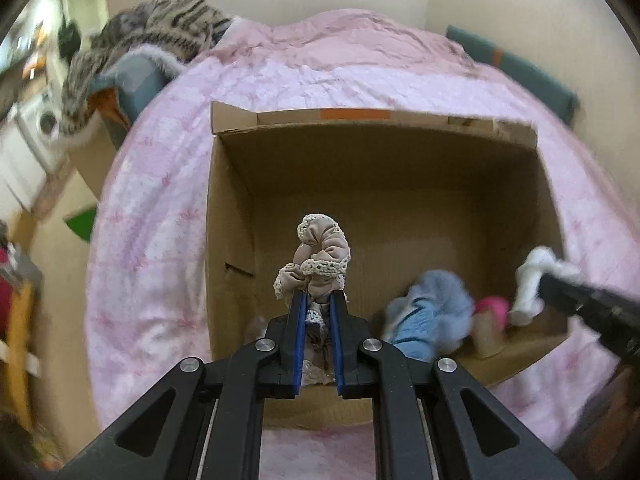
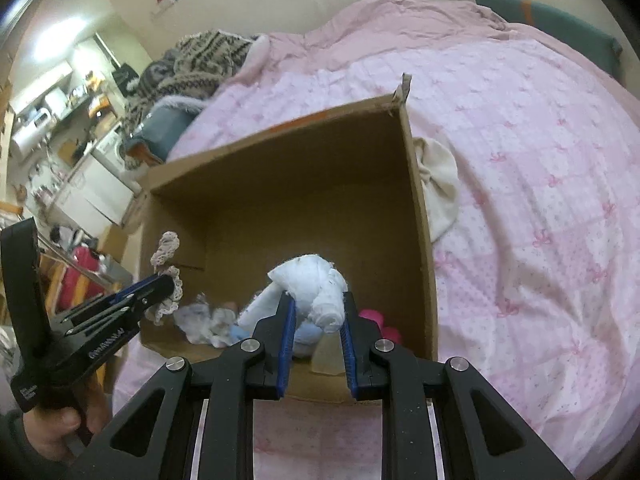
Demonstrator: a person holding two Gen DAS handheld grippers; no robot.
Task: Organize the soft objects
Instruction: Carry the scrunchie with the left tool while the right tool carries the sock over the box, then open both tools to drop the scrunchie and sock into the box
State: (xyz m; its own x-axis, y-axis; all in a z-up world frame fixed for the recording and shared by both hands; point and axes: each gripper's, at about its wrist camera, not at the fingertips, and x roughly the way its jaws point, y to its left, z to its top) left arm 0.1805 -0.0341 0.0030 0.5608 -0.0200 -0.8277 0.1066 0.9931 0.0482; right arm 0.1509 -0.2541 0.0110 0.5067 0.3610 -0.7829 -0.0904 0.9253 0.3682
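Note:
An open cardboard box (image 1: pixel 232 208) (image 2: pixel 420 200) sits on a pink bedspread. My left gripper (image 1: pixel 319 296) is shut on a beige lace-trimmed cloth bundle (image 1: pixel 320 252), held over the box's near left part. In the right wrist view that gripper (image 2: pixel 166 286) and its beige bundle (image 2: pixel 166 248) show at the box's left wall. My right gripper (image 2: pixel 318 300) is shut on a rolled white cloth (image 2: pixel 312 280) above the box's near edge. It appears at the right of the left wrist view as a black gripper (image 1: pixel 540 292) with the white cloth (image 1: pixel 532 280). Inside lie a light blue fluffy item (image 1: pixel 432 312), a pink item (image 1: pixel 494 308) and a white-blue crumpled cloth (image 2: pixel 204 322).
A cream cloth (image 2: pixel 438 184) lies on the bedspread (image 2: pixel 540 200) just outside the box's right wall. A patterned knit blanket (image 1: pixel 160 28) and grey-blue cushion (image 1: pixel 136 80) sit at the bed's far left. A teal pillow (image 1: pixel 520 68) lies far right. Room furniture stands left of the bed.

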